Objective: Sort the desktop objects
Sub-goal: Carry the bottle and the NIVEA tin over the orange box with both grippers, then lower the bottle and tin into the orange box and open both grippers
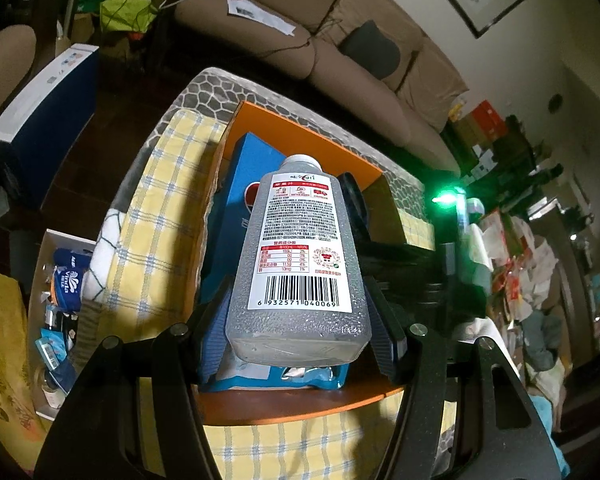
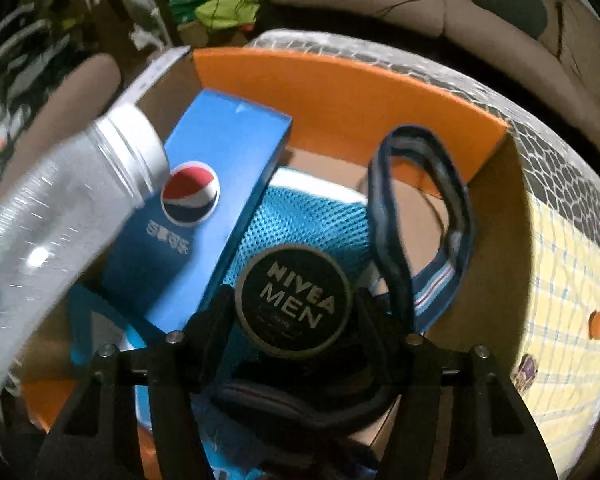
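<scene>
My left gripper [image 1: 300, 312] is shut on a clear plastic bottle [image 1: 300, 248] with a white label and white cap, held above the orange box [image 1: 300, 120]. The same bottle shows blurred at the left of the right wrist view [image 2: 52, 220]. My right gripper [image 2: 294, 312] is shut on a round black Nivea Men tin [image 2: 294, 304], held over the inside of the orange box [image 2: 340, 88]. In the box lie a blue Pepsi carton [image 2: 212, 208], a blue mesh pouch [image 2: 312, 228] and a dark striped strap [image 2: 420, 216].
The box stands on a yellow checked cloth [image 1: 164, 200] over a stone-patterned table [image 1: 212, 92]. A small orange ball [image 2: 599, 324] lies on the cloth to the right. A brown sofa [image 1: 340, 40] is behind. A white bin with tissue packs [image 1: 60, 280] is at left.
</scene>
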### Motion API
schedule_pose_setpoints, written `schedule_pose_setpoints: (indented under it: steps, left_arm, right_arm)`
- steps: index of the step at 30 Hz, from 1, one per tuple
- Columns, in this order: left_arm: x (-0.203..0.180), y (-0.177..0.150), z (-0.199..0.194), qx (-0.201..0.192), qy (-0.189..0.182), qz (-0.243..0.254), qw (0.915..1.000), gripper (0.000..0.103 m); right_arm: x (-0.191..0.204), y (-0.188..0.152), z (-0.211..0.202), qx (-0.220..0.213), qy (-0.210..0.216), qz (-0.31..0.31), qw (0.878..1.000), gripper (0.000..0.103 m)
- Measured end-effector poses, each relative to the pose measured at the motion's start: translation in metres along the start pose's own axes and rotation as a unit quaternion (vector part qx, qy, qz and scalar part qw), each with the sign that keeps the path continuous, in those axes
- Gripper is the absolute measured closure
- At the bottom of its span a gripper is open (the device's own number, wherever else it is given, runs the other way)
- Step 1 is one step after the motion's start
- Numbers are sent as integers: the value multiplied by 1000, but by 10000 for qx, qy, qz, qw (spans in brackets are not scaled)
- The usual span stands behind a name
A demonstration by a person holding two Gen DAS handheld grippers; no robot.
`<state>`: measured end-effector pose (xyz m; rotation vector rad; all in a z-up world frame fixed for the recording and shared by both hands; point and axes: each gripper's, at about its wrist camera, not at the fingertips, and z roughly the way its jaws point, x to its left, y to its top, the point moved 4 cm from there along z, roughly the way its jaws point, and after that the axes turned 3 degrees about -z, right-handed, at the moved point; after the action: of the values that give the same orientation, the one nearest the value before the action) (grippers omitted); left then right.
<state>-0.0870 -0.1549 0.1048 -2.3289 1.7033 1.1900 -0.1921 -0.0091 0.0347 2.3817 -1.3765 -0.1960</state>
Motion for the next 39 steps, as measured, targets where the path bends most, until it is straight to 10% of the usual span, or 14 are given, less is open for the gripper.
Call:
schedule_pose_setpoints:
  steps: [11,17,22,39]
  left_arm:
    - [-10,-5,18,190,-753,-712,9944,45]
    - [-4,-19,47,476,-1949,-2047,9580,45]
    - [-16,-33,75,718,-2228,-2266,9454,45]
    - [-26,-4,155,971,-1998,-2859,9322,45]
  right_arm:
    - [-27,-15,-65,-766,1298,943,9841,28]
    - [-37,-26,-86,-1026,2217,1632,9559,27]
    - [-46,-34,-87,-1071,3018,2225,9208,28]
    - [-63,-8,-67,-1193,2656,2672,9186,39]
